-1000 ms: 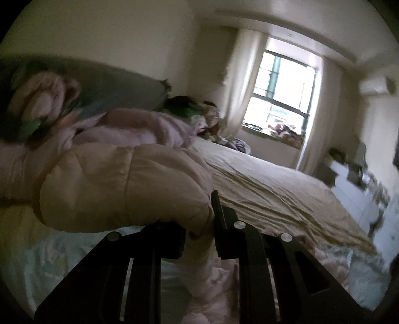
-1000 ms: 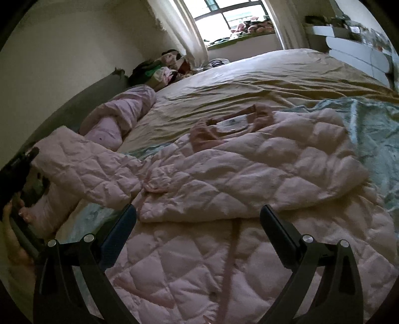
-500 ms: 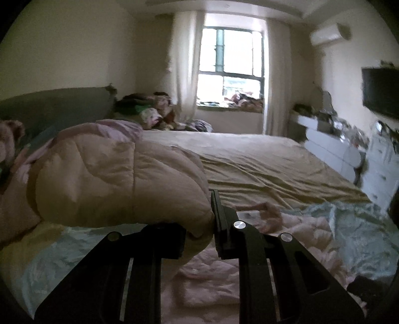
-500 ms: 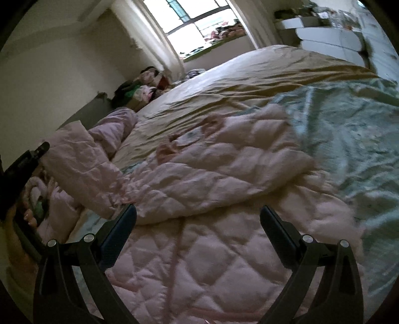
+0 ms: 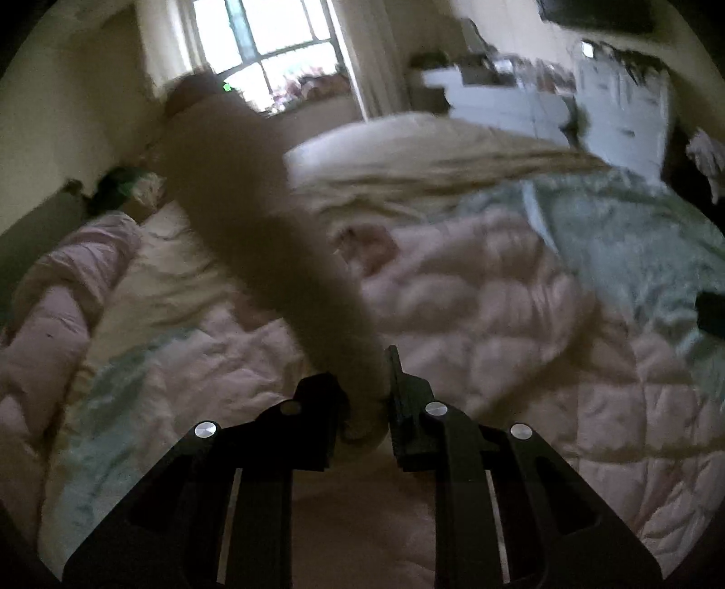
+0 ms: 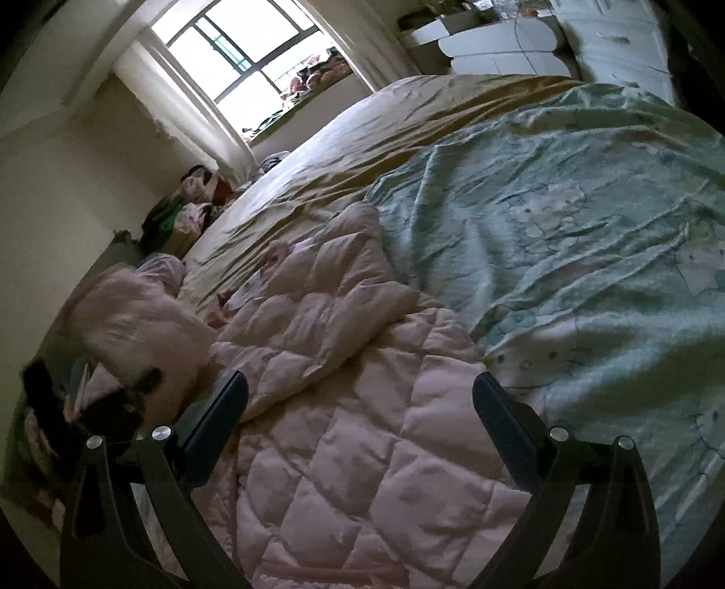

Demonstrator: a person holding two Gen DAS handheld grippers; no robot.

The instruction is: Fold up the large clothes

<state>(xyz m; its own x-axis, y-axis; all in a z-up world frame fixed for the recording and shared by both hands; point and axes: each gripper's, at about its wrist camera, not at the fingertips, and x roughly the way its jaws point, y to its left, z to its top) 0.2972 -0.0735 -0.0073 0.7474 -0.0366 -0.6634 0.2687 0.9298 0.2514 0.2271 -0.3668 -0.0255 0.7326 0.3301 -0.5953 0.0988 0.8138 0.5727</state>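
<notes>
A pale pink quilted coat [image 6: 362,453] is lying spread on the bed [image 6: 430,122], covering the near part of it, with its diamond stitching puffing up in soft squares. One sleeve [image 6: 312,335] is lying folded across the body of the coat, reaching toward the bed's far side, and the collar [image 5: 376,249] is showing as a darker pink patch near the middle of the bed. The other sleeve [image 5: 253,226] is being lifted off the bed – it is hanging as a long, blurred, shadowed band rising from the left gripper [image 5: 367,403] toward the window [image 5: 267,41]. The left gripper's fingers are standing almost together and are pinching the cuff end of this sleeve between them.

The right gripper [image 6: 362,407] is hovering over the coat's lower body, its fingers [image 6: 217,412] standing wide apart with nothing between them; quilted fabric is showing below the gap, and whether the tips are touching it cannot be told.

Under the coat a mint-green printed sheet [image 6: 566,253] is covering the right side of the bed out to its edge, lying wrinkled but bare. Beyond it a tan sheet [image 6: 362,149] is stretching to the far edge by the window – wide and uncluttered. Along the headboard side a rolled pink duvet [image 5: 59,294] is lying, and a heap of clothes [image 6: 190,208] is filling the far corner. White drawers [image 6: 521,41] are standing past the foot of the bed.
</notes>
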